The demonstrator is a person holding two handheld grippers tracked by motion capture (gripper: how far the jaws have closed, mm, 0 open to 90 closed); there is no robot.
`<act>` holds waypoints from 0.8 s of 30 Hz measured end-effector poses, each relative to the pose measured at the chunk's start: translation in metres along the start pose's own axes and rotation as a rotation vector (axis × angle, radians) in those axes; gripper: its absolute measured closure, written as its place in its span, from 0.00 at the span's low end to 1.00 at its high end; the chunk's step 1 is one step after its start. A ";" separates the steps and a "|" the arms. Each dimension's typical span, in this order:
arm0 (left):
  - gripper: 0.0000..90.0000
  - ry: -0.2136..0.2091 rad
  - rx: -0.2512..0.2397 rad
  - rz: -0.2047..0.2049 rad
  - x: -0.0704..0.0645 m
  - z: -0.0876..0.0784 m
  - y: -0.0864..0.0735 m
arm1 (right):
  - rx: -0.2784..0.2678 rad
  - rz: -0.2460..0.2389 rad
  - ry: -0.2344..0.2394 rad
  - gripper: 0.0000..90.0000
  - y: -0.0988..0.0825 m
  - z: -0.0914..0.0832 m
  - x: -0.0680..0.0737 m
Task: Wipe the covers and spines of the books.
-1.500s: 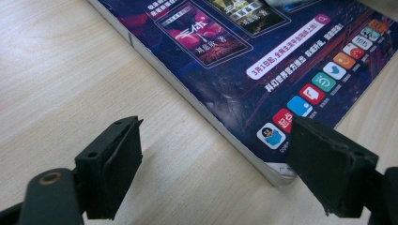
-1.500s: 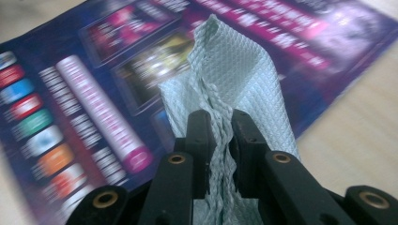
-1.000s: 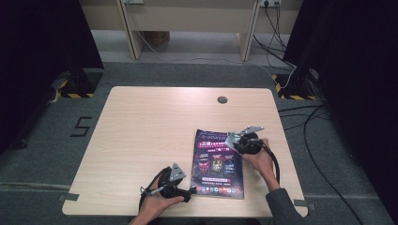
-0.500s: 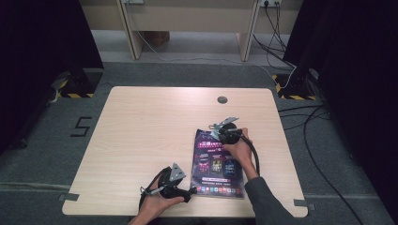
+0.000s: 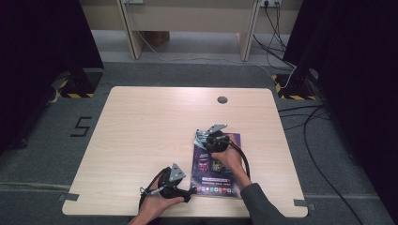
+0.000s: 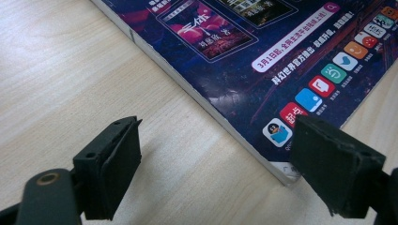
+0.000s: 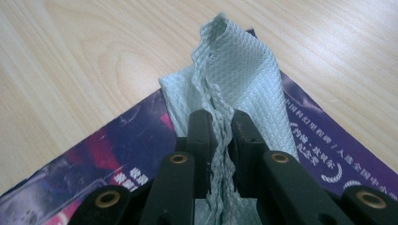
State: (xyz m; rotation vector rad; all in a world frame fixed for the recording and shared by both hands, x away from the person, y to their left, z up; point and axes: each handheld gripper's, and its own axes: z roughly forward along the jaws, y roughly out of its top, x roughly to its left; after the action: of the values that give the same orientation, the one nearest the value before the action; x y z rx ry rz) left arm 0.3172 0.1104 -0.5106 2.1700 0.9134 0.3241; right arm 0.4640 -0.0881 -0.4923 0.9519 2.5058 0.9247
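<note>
Wiping of magazine cover under way, completion not confirmed.
Right gripper clamped on pale green textured paper towel at glossy purple magazine's far corner; left gripper jaws apart, astride near corner.

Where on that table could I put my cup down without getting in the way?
The table is bare wood across its far half, around the round hole, and down its left side. It is crowded near the front right, at the magazine and both hand-held grippers.

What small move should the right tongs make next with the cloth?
Probably drag the pale green cloth along the magazine cover: the right tongs are shut on it over the far corner, while the open left tongs straddle the near corner.
</note>
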 end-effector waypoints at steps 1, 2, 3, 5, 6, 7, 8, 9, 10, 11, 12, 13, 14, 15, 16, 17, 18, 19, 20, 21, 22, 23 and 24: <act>0.18 -0.002 -0.002 -0.003 0.000 0.000 0.000 | -0.001 0.005 0.003 0.90 -0.002 -0.002 0.000; 0.18 -0.002 -0.001 -0.006 0.000 0.000 0.000 | -0.011 0.010 0.006 0.90 -0.003 -0.003 0.000; 0.18 -0.001 -0.004 -0.008 0.000 0.000 0.000 | -0.013 0.012 0.008 0.91 -0.005 -0.004 -0.001; 0.18 -0.001 -0.002 -0.004 0.000 0.000 0.000 | -0.021 0.015 0.002 0.92 -0.006 -0.008 -0.001; 0.18 -0.001 -0.002 -0.004 0.000 0.000 0.000 | -0.029 0.017 0.003 0.92 -0.007 -0.011 -0.002; 0.18 0.000 -0.002 -0.006 0.000 0.000 0.000 | -0.040 0.028 0.003 0.92 -0.007 -0.014 -0.003; 0.18 0.001 -0.003 -0.005 0.000 0.000 0.000 | -0.049 0.040 0.004 0.92 -0.008 -0.019 -0.005; 0.18 0.000 -0.001 -0.001 0.000 0.000 0.000 | -0.058 0.047 0.000 0.92 -0.009 -0.023 -0.007; 0.18 -0.001 -0.002 -0.004 0.000 0.000 0.000 | -0.067 0.053 -0.002 0.92 -0.010 -0.027 -0.010; 0.18 -0.003 -0.003 -0.007 0.000 0.000 0.000 | -0.075 0.061 -0.008 0.92 -0.011 -0.031 -0.013; 0.18 -0.004 -0.004 -0.008 0.000 0.000 0.000 | -0.083 0.069 -0.011 0.92 -0.013 -0.035 -0.016; 0.18 -0.001 -0.003 -0.007 0.000 0.000 0.000 | -0.091 0.077 -0.013 0.92 -0.014 -0.038 -0.019; 0.18 0.000 -0.003 -0.005 0.000 0.000 0.000 | -0.096 0.084 -0.015 0.92 -0.016 -0.041 -0.021; 0.18 -0.001 -0.003 -0.006 0.000 0.000 0.000 | -0.098 0.088 -0.018 0.92 -0.018 -0.044 -0.023; 0.18 -0.004 -0.004 -0.008 0.000 0.000 0.000 | -0.108 0.088 -0.019 0.92 -0.020 -0.047 -0.025; 0.18 -0.005 -0.006 -0.012 0.000 0.000 0.000 | -0.114 0.101 -0.016 0.92 -0.023 -0.051 -0.026; 0.18 -0.004 -0.006 -0.012 0.000 0.000 0.000 | -0.128 0.099 -0.020 0.92 -0.026 -0.054 -0.029; 0.18 -0.002 -0.004 -0.007 0.000 0.000 0.000 | -0.127 0.106 -0.025 0.92 -0.028 -0.056 -0.030; 0.18 -0.002 -0.005 -0.007 0.000 0.000 0.000 | -0.122 0.108 -0.029 0.92 -0.031 -0.060 -0.033; 0.18 -0.002 -0.004 -0.004 0.000 0.000 0.000 | -0.127 0.115 -0.035 0.92 -0.033 -0.063 -0.036; 0.18 -0.003 -0.005 -0.005 0.000 0.000 0.000 | -0.135 0.124 -0.041 0.92 -0.035 -0.066 -0.040; 0.18 -0.003 -0.005 -0.007 0.000 0.000 -0.001 | -0.137 0.137 -0.049 0.92 -0.038 -0.070 -0.044; 0.18 -0.004 -0.005 -0.007 0.000 0.000 -0.001 | -0.142 0.151 -0.058 0.92 -0.040 -0.075 -0.048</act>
State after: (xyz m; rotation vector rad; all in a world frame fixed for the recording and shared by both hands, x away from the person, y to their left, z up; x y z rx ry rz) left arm 0.3166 0.1108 -0.5109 2.1615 0.9163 0.3186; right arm 0.4434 -0.1781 -0.4606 1.1159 2.3113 1.0874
